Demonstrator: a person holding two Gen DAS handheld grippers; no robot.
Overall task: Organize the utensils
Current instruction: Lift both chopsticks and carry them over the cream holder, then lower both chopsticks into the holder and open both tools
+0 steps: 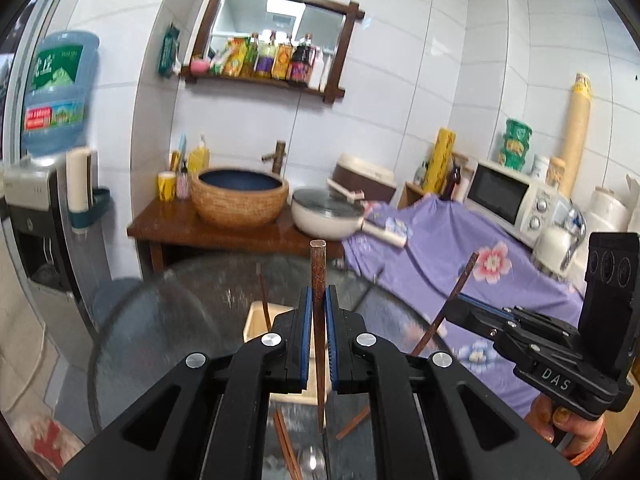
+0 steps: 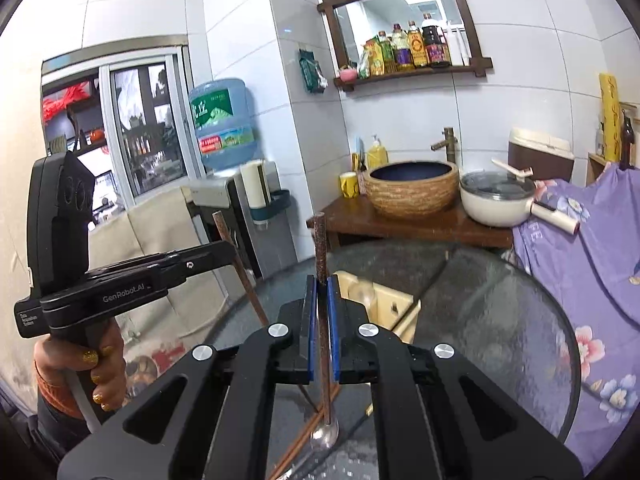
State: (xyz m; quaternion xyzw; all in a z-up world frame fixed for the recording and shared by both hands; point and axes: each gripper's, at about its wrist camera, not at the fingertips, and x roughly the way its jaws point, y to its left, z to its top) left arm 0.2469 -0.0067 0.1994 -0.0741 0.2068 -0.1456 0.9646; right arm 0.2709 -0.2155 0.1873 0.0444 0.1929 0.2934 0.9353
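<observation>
My left gripper point(image 1: 319, 292) is shut on a brown chopstick-like stick point(image 1: 318, 268) that stands almost upright, its thin end hanging above the round glass table point(image 1: 192, 312). My right gripper point(image 2: 321, 280) is shut on a brown-handled spoon point(image 2: 320, 240), also upright, with a metal bowl at its lower end. Each gripper shows in the other's view: the right gripper point(image 1: 458, 300) at the right, the left gripper point(image 2: 230, 248) at the left, both held by a person's hands. A pale wooden box point(image 2: 384, 300) sits on the table behind them. Loose brown chopsticks point(image 1: 286, 444) lie on the glass below.
Beyond the table a wooden stand point(image 1: 180, 228) carries a basket-like basin point(image 1: 240, 200) and a white pan point(image 1: 328, 212). A purple flowered cloth point(image 1: 460, 256) covers the counter at the right, with a microwave point(image 1: 508, 200). A water dispenser point(image 1: 44, 216) stands at the left.
</observation>
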